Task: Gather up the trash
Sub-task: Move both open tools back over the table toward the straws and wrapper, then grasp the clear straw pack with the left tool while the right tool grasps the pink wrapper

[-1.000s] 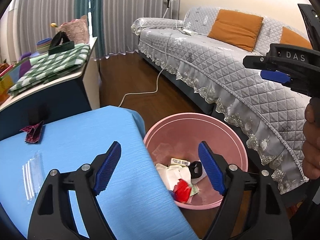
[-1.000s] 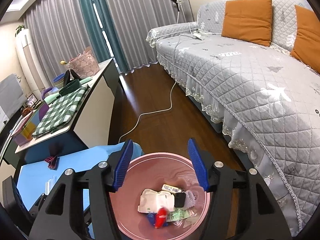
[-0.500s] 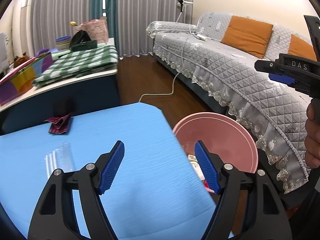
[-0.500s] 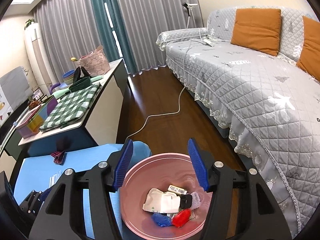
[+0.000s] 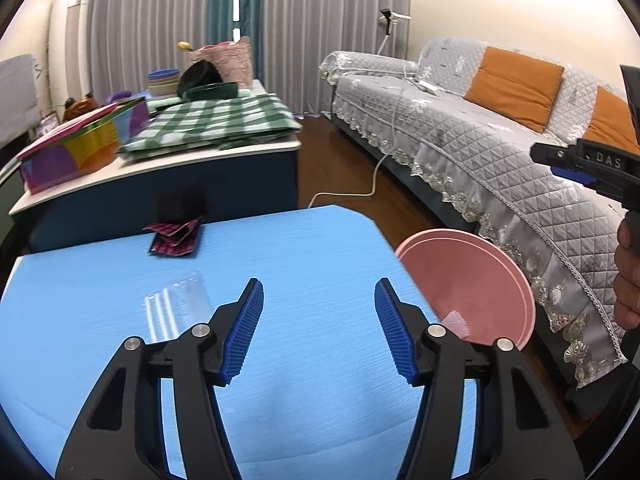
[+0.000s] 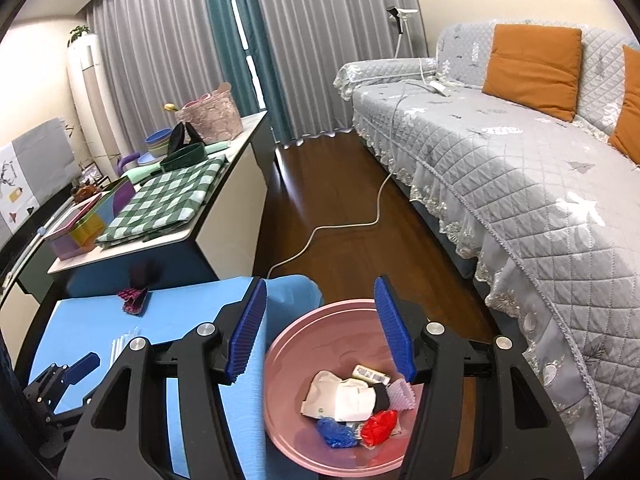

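Note:
My left gripper (image 5: 319,320) hovers over the blue table (image 5: 320,248), its jaws closing with nothing between them. Ahead of it to the left lie a clear plastic bag (image 5: 176,308) and, farther back, a crumpled magenta wrapper (image 5: 176,238). The pink bin (image 5: 480,280) stands on the floor at the table's right edge. My right gripper (image 6: 320,320) hangs above the bin (image 6: 280,360), jaws closing slightly and empty. Inside the bin lie a white wrapper (image 6: 344,398), a red scrap (image 6: 380,426) and a blue scrap (image 6: 334,432). The right view also shows the magenta wrapper (image 6: 134,298).
A grey quilted sofa (image 6: 520,168) with orange cushions runs along the right. A sideboard (image 5: 180,168) holding a green checked cloth and boxes stands behind the table. A white cable (image 6: 340,228) trails across the wooden floor. A hand (image 5: 628,272) grips the right tool.
The left gripper swung left, from above the bin to over the blue table, and its jaws narrowed. The right gripper shifted only slightly and stays above the bin.

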Available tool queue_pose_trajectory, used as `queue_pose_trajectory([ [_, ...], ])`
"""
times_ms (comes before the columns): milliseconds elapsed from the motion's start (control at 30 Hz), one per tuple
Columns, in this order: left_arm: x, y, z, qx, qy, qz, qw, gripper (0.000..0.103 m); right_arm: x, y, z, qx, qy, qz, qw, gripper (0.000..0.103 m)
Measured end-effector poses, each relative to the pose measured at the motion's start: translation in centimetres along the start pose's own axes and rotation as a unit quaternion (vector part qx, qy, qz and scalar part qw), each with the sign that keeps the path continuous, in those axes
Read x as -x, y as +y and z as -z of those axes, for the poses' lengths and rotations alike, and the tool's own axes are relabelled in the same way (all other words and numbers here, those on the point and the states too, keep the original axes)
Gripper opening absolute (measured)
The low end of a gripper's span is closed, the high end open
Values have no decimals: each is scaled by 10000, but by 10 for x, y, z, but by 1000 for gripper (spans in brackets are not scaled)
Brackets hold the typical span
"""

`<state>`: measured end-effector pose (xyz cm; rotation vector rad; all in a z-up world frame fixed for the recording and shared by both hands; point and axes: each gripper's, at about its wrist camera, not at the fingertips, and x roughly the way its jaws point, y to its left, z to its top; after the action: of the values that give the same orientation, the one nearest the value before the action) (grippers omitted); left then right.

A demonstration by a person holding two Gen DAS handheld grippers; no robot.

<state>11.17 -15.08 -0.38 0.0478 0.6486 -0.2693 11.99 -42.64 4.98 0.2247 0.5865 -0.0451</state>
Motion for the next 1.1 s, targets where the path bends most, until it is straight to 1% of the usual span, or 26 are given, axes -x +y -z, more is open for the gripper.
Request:
queue_pose_trajectory([
  [67,3,11,3,108,-10,-54,9999,53,0,2,2,16,15,-47,10000,50],
  [167,7,28,10,233,-28,-150,9996,52,1,5,4,-24,14,-125,9999,45],
  [267,6,51,21,465,12,-307,9984,52,-3,6,7,-93,81,-176,9998,42],
  [367,-1,78,32,758,152,-551,9955,52,-10,12,10,-122,178,-224,9995,39],
  [533,-12,107,42,1059,331,-768,9909,52,-20,27,15,-13,265,-281,9993,36],
  [667,-21,120,47,1220,396,-797,9885,52,-29,39,19,130,341,-326,9988,36],
  [833,-35,128,47,1399,488,-765,9860,52,-40,49,23,256,427,-351,9981,36],
  [933,-48,131,48,1481,702,-858,9827,52,-46,52,26,336,474,-360,9977,36],
  [1033,-63,134,50,1535,1067,-1009,9772,53,-52,54,28,402,533,-364,9971,36],
  [1100,-66,133,49,1519,1095,-1027,9769,55,-57,56,28,419,571,-361,9968,36],
])
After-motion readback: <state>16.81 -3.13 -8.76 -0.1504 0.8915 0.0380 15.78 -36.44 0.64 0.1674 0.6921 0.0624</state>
